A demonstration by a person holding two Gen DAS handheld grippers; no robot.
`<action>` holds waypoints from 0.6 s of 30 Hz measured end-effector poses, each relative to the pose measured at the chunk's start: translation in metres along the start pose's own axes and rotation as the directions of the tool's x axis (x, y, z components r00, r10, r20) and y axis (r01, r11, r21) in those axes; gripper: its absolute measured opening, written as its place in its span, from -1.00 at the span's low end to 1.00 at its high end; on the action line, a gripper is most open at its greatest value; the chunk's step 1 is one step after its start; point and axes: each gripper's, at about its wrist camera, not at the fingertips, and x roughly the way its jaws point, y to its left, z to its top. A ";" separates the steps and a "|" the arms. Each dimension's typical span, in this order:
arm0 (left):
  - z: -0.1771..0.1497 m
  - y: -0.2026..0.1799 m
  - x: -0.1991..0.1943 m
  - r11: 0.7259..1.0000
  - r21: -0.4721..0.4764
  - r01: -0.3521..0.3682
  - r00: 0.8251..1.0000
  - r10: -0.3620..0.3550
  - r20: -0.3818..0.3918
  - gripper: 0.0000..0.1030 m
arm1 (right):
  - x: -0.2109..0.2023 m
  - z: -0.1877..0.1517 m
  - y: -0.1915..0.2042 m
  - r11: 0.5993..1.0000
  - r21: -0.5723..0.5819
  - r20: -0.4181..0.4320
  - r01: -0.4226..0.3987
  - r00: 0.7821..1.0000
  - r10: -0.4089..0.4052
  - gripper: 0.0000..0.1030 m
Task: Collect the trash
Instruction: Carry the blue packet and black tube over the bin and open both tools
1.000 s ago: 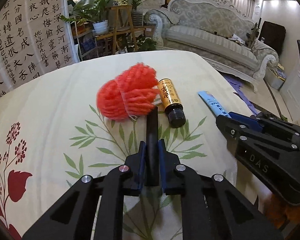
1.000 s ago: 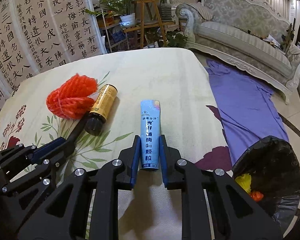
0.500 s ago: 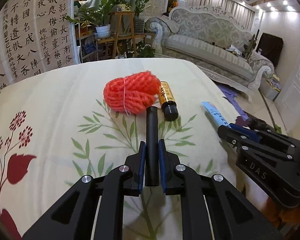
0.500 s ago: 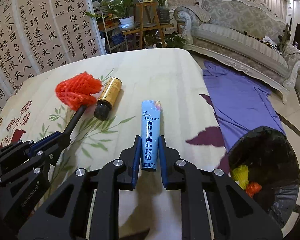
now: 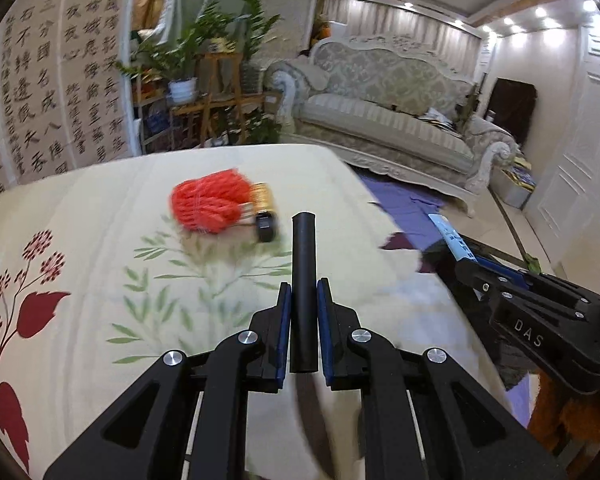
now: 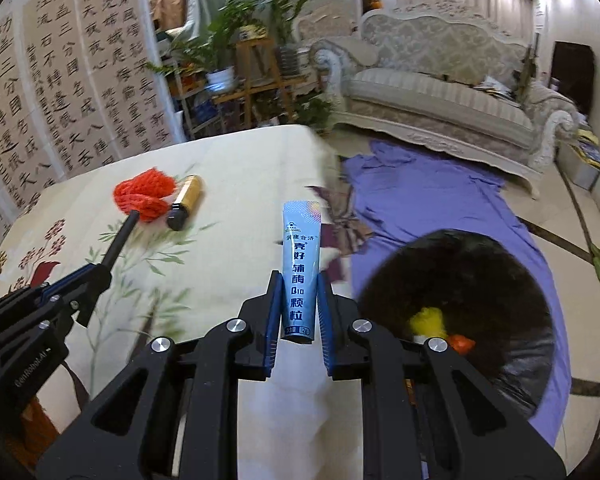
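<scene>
My left gripper (image 5: 303, 292) is shut on a black tube (image 5: 303, 264) that sticks out ahead of its fingers, lifted above the table. My right gripper (image 6: 299, 280) is shut on a light blue sachet (image 6: 300, 252) with printed characters, also held in the air. On the floral tablecloth (image 5: 80, 240) lie a red net bundle (image 5: 208, 206) and a brown bottle with a black cap (image 5: 265, 216), side by side. The left gripper (image 6: 100, 274) with its tube shows at the left of the right wrist view; the right gripper (image 5: 466, 262) with its sachet (image 5: 452, 238) at the right of the left wrist view.
A bin lined with a black bag (image 6: 472, 280) stands on the floor to the right of the table, with yellow and orange scraps inside. A purple cloth (image 6: 432, 196) lies on the floor beyond it. A sofa (image 6: 440, 96) and plant stands (image 6: 252, 76) are behind.
Both grippers have risen and pulled back from the table with their items, swinging right. The net bundle and bottle look farther away, and the bin has come nearer in the right wrist view.
</scene>
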 end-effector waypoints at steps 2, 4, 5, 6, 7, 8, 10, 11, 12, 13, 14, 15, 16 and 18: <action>0.001 -0.014 0.002 1.000 0.018 0.020 1.000 -0.020 0.000 -0.73 | -0.008 -0.005 -0.017 0.999 0.023 0.008 0.035 0.999 -0.035 -0.67; 0.002 -0.031 0.006 0.998 0.042 0.042 0.999 -0.042 0.001 -0.73 | -0.013 -0.009 -0.033 0.997 0.042 0.011 0.063 0.998 -0.063 -0.66; 0.002 -0.037 0.007 0.998 0.051 0.049 0.999 -0.049 0.001 -0.73 | -0.015 -0.012 -0.041 0.996 0.055 0.010 0.076 0.997 -0.077 -0.66; 0.003 -0.044 0.009 0.996 0.062 0.060 0.998 -0.060 0.000 -0.73 | -0.015 -0.014 -0.049 0.994 0.066 0.008 0.087 0.996 -0.087 -0.66; 0.003 -0.052 0.012 0.995 0.073 0.070 0.998 -0.070 -0.003 -0.73 | -0.016 -0.016 -0.056 0.992 0.076 0.005 0.097 0.995 -0.098 -0.66; 0.004 -0.061 0.015 0.993 0.088 0.083 0.997 -0.083 -0.005 -0.73 | -0.016 -0.019 -0.062 0.991 0.085 0.004 0.106 0.994 -0.106 -0.66; 0.003 -0.074 0.020 0.990 0.107 0.094 0.996 -0.094 -0.005 -0.73 | -0.016 -0.022 -0.075 0.987 0.104 0.000 0.122 0.992 -0.122 -0.66; 0.003 -0.082 0.025 0.988 0.120 0.100 0.995 -0.099 -0.011 -0.73 | -0.015 -0.023 -0.081 0.985 0.114 -0.002 0.130 0.991 -0.130 -0.66; 0.004 -0.090 0.030 0.986 0.130 0.106 0.994 -0.105 -0.017 -0.73 | -0.015 -0.024 -0.085 0.983 0.120 -0.004 0.136 0.991 -0.137 -0.66; 0.005 -0.096 0.034 0.984 0.140 0.110 0.994 -0.108 -0.022 -0.73 | -0.013 -0.026 -0.092 0.981 0.130 -0.007 0.145 0.989 -0.146 -0.66; 0.005 -0.103 0.038 0.983 0.149 0.111 0.994 -0.108 -0.025 -0.73 | -0.012 -0.027 -0.097 0.979 0.137 -0.010 0.150 0.989 -0.150 -0.66; 0.006 -0.107 0.041 0.981 0.157 0.113 0.994 -0.110 -0.030 -0.73 | -0.010 -0.028 -0.102 0.977 0.145 -0.014 0.156 0.988 -0.155 -0.66; 0.007 -0.113 0.046 0.980 0.164 0.115 0.993 -0.111 -0.035 -0.73 | -0.008 -0.029 -0.107 0.975 0.151 -0.018 0.161 0.987 -0.160 -0.66; 0.008 -0.117 0.051 0.978 0.175 0.117 0.993 -0.111 -0.041 -0.73 | -0.004 -0.030 -0.114 0.972 0.163 -0.025 0.169 0.986 -0.167 -0.66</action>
